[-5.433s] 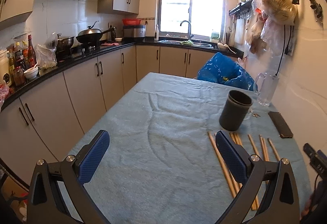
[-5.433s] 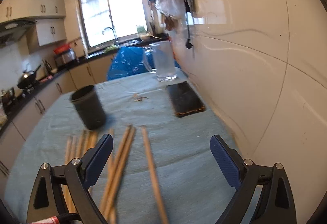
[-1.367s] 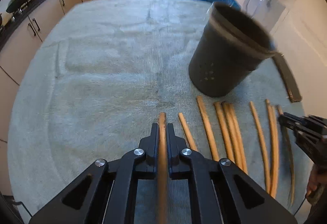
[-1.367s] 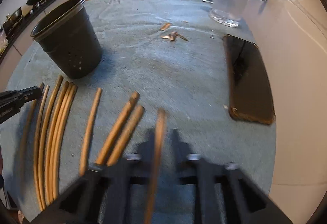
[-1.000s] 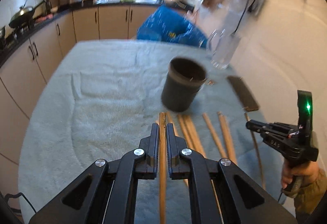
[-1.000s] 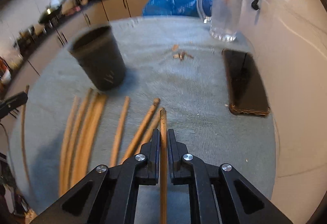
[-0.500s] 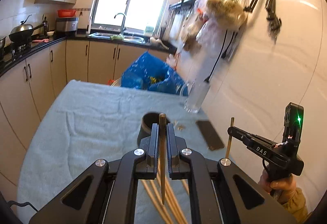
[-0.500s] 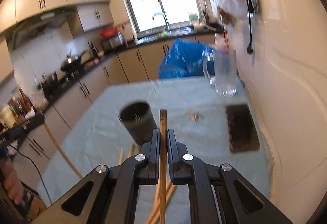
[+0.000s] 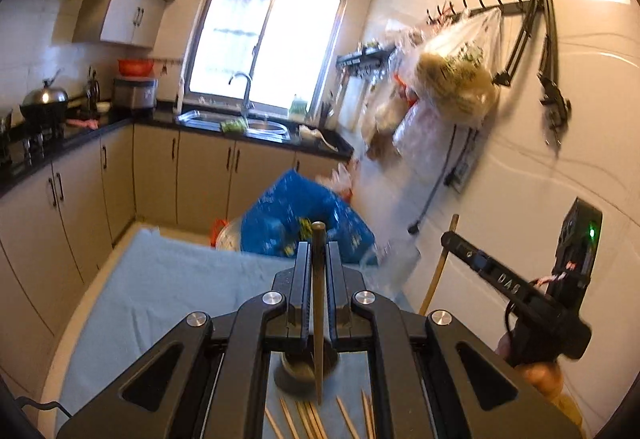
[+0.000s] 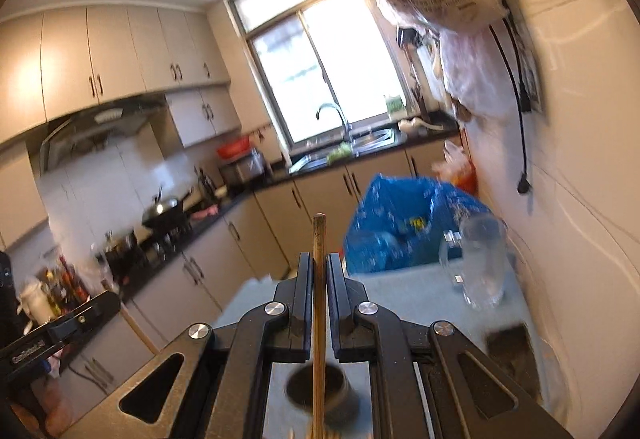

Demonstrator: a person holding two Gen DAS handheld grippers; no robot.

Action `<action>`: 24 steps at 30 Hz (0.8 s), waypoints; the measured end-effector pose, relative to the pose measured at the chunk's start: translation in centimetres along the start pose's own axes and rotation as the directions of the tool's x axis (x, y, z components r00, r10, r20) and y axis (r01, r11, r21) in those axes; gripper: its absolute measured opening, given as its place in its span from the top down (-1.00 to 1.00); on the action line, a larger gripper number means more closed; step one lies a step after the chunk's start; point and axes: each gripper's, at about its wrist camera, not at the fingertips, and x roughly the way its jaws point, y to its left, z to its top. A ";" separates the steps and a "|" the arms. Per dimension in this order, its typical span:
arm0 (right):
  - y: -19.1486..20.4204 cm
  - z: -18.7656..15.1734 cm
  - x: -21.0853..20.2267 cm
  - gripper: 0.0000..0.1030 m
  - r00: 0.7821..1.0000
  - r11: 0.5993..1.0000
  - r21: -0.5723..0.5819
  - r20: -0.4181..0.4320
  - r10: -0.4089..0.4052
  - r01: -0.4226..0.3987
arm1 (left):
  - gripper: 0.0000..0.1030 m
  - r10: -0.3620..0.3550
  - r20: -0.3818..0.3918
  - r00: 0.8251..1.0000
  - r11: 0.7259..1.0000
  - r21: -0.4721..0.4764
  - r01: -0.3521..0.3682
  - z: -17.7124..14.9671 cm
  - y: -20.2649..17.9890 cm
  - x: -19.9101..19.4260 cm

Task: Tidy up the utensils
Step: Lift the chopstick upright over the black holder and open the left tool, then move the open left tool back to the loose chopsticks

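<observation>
My left gripper (image 9: 319,259) is shut on a wooden chopstick (image 9: 318,319), held upright high above the table. Its lower end hangs over the dark round holder (image 9: 304,371), seen below between the arms. My right gripper (image 10: 319,269) is shut on another chopstick (image 10: 319,319), also upright, with its lower end over the same holder (image 10: 320,395). In the left wrist view the right gripper (image 9: 446,239) shows at the right with its chopstick (image 9: 440,267). Several loose chopsticks (image 9: 312,419) lie on the blue-grey cloth (image 9: 160,287) in front of the holder.
A blue plastic bag (image 9: 296,219) sits beyond the table's far end. A glass mug (image 10: 480,267) and a dark phone (image 10: 512,355) sit by the right wall. Bags (image 9: 452,83) hang from wall hooks. Counters and cabinets (image 9: 80,191) run along the left.
Both grippers have risen and tilted up with their chopsticks. The holder has slid from ahead to below the jaws in both views.
</observation>
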 end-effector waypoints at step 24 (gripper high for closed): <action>-3.3 -7.4 10.5 0.49 0.982 0.997 0.027 -0.174 -0.070 0.076 | 0.16 0.117 -0.183 0.976 0.992 -0.022 -0.123 -3.5 1.4 11.2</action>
